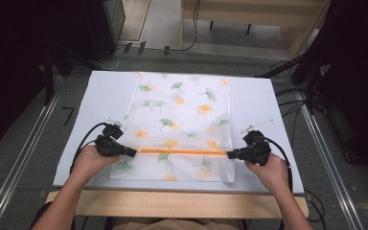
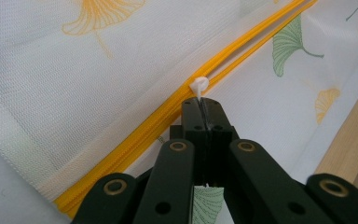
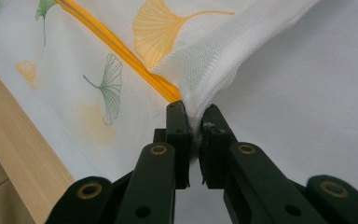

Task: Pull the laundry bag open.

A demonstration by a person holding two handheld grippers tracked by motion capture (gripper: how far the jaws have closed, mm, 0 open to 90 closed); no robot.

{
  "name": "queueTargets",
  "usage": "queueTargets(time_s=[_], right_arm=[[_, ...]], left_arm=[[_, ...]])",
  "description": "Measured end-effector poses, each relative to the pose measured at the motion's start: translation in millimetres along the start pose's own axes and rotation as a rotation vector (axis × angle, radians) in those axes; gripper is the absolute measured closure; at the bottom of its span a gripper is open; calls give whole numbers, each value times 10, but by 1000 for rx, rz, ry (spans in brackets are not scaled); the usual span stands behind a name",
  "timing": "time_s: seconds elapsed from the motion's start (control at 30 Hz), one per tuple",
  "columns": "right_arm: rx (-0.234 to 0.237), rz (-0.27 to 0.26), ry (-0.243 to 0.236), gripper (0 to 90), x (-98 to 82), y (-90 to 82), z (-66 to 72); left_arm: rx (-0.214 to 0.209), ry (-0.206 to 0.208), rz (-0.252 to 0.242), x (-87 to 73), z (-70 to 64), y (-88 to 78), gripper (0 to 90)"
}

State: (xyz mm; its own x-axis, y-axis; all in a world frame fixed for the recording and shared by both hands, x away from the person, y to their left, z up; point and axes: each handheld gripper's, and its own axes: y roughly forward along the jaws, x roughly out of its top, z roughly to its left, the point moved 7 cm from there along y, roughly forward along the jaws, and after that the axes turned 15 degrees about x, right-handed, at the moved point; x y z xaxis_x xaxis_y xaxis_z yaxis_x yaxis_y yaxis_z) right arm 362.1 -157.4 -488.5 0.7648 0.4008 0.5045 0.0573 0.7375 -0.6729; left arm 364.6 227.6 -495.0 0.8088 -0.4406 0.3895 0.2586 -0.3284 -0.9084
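A white mesh bag (image 1: 182,120) printed with green and orange ginkgo leaves lies flat on the table. An orange zipper (image 1: 179,152) runs across its near part. My left gripper (image 1: 133,152) sits at the zipper's left end, shut on the small white zipper pull (image 2: 199,86). My right gripper (image 1: 230,154) is at the zipper's right end, shut on the bag's edge (image 3: 200,114), which is lifted and bunched between the jaws. In the right gripper view the zipper (image 3: 121,49) runs away up to the left.
The bag rests on a pale grey mat (image 1: 100,96) over a wooden table whose front edge (image 1: 172,203) shows below. Cables (image 1: 84,141) trail from both grippers. Dark stands and equipment flank the table on both sides.
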Motion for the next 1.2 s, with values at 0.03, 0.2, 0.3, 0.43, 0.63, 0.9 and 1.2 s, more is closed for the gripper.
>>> queueTargets(time_s=[0.03,0.2,0.3,0.43,0.63,0.9,1.2], right_arm=[[0,1,1,858,-1,0,0],[2,1,0,858,0,0,1],[3,-1,-5,858,2,-3,3],[-2,0,-7,858,0,-8,-3],[-2,1,-7,858,1,-9,-6],[-1,6,2,857,3,-2,-10],[-2,9,2,857,6,3,-11]], left_arm=[[-2,4,0,0,7,-1,900],[0,7,4,-4,16,-2,900],[4,4,8,-12,26,-10,900],[6,-6,9,-27,57,-22,900],[7,-20,11,-68,114,-53,900],[24,-30,3,-158,234,-123,900],[28,-56,-2,-189,294,-143,900]])
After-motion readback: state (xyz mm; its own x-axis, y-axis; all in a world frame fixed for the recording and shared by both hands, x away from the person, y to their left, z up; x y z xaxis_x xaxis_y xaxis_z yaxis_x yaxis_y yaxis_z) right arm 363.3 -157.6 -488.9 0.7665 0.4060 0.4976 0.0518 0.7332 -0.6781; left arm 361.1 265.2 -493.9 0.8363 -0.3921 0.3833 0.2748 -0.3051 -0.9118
